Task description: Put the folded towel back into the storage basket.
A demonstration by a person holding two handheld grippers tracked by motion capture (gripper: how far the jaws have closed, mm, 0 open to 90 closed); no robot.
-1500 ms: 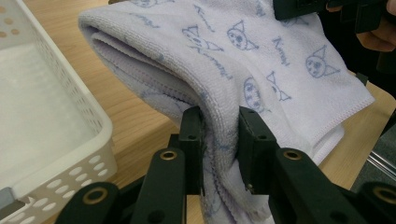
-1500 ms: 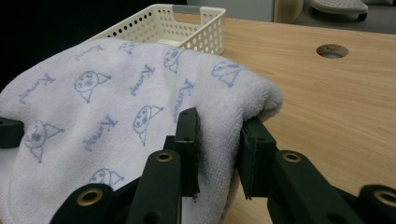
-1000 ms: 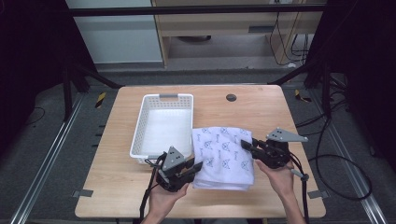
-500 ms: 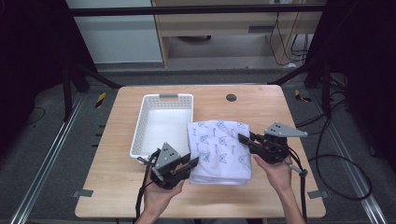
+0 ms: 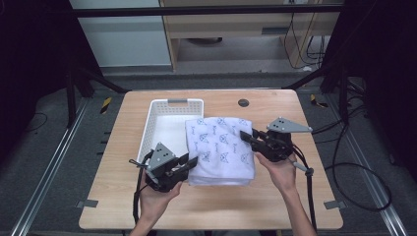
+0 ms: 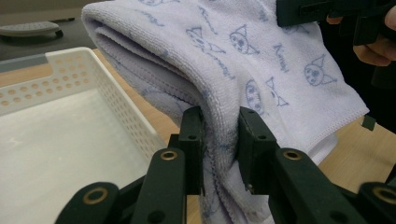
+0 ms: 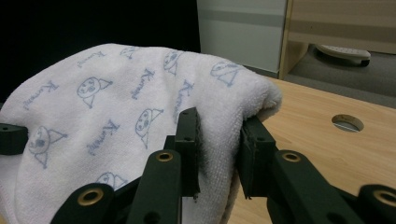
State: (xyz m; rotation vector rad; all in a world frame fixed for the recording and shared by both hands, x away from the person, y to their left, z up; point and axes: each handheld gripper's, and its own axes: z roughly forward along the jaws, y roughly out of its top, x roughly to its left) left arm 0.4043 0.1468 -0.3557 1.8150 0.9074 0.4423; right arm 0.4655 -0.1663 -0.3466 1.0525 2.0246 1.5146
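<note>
Folded towel [image 5: 221,147] is off the table [image 5: 275,206], carried between both grippers. Left hand-held gripper [image 5: 189,164] is clamped on the towel's near-left edge; in the left gripper view the cloth is pinched tight between the two black jaws. Right hand-held gripper [image 5: 247,136] is clamped on the right edge, same picture in the right gripper view: terry bunched between the jaws.

Position: towel hangs next to the white basket [image 5: 157,123], its left part overlapping the basket's right rim in the high view. The left gripper view shows the basket [image 6: 70,135] empty, perforated wall just beside the gripper, towel [image 6: 233,60] raised above rim level.

Progress, my read: looks like the towel is going into the basket. Grasp and lift done, transfer about halfway. Left to do: shift further left until it's centred over the basket, lower it, release both sides. Main risk is the folds sagging open, or an edge catching on the rim.
</note>
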